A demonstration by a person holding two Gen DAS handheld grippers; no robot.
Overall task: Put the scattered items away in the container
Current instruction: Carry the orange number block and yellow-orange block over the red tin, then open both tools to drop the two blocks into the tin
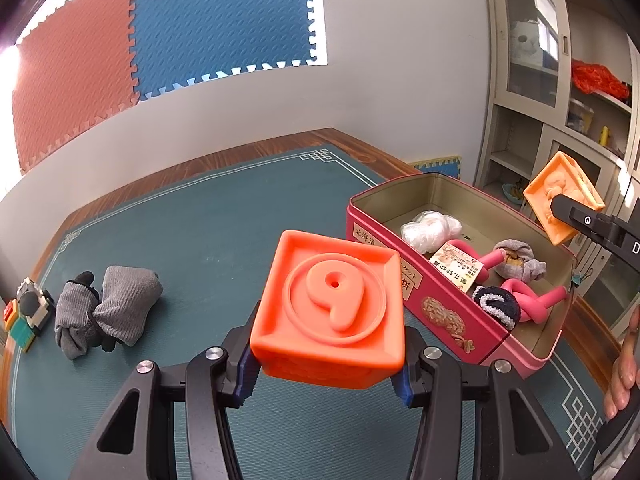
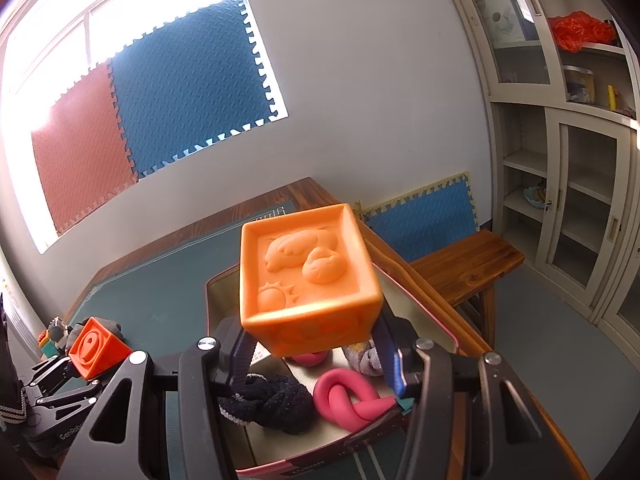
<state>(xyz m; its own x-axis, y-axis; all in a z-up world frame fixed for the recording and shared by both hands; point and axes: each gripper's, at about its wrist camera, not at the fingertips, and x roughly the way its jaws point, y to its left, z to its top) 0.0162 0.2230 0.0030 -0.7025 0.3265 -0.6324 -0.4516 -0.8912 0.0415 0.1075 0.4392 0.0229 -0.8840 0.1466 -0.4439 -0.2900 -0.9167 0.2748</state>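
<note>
My left gripper (image 1: 326, 380) is shut on a red-orange soft cube (image 1: 330, 308) with a raised 9 or 6 on its face, held above the green mat just left of the pink tin (image 1: 440, 316). That cube (image 2: 98, 346) also shows at the lower left of the right wrist view. My right gripper (image 2: 316, 364) is shut on a lighter orange cube (image 2: 308, 276) with animal relief, held over the open tin (image 2: 432, 312); the same cube (image 1: 560, 200) appears at the tin's far right. Inside the tin lie a pink knotted rope (image 1: 524, 300), a dark sock ball (image 1: 496, 304), a white bundle (image 1: 428, 230) and a card (image 1: 460, 266).
Grey gloves (image 1: 100, 312) and a small block toy (image 1: 28, 312) lie on the mat (image 1: 200, 240) at the left. A cabinet (image 1: 560, 100) stands behind the tin. A wooden bench (image 2: 468, 264) sits beyond the table edge. A person's hand (image 1: 624, 360) is at the right.
</note>
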